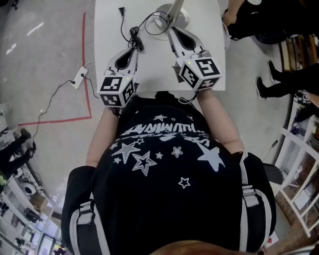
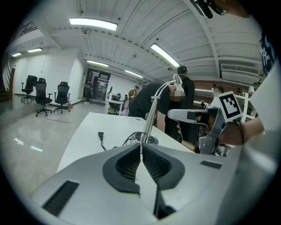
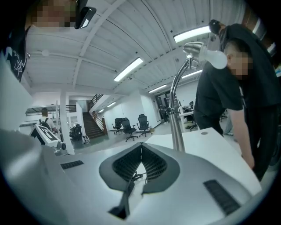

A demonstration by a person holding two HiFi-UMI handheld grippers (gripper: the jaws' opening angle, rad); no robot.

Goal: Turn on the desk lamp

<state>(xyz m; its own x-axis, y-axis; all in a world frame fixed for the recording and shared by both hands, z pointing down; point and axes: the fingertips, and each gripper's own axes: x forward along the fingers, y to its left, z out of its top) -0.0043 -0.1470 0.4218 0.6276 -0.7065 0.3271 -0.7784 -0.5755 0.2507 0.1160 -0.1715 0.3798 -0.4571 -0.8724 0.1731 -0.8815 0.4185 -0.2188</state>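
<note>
Fingers (image 2: 127,166) pressed together, left gripper (image 1: 135,47) and right gripper (image 1: 172,32) point level toward the desk lamp (image 1: 175,10).

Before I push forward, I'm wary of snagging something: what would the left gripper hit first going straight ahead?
Likely the coiled black cable lying just ahead of the left gripper, whose jaws are shut. The lamp's base sits right behind it. Depth is unclear.

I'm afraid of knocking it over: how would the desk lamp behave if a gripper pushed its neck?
The lamp would probably sway rather than slide: the neck is thin, tall and curved, so likely bendable. The bulb sits high and off-centre, so a hard push might tip it, though the round base looks broad.
</note>
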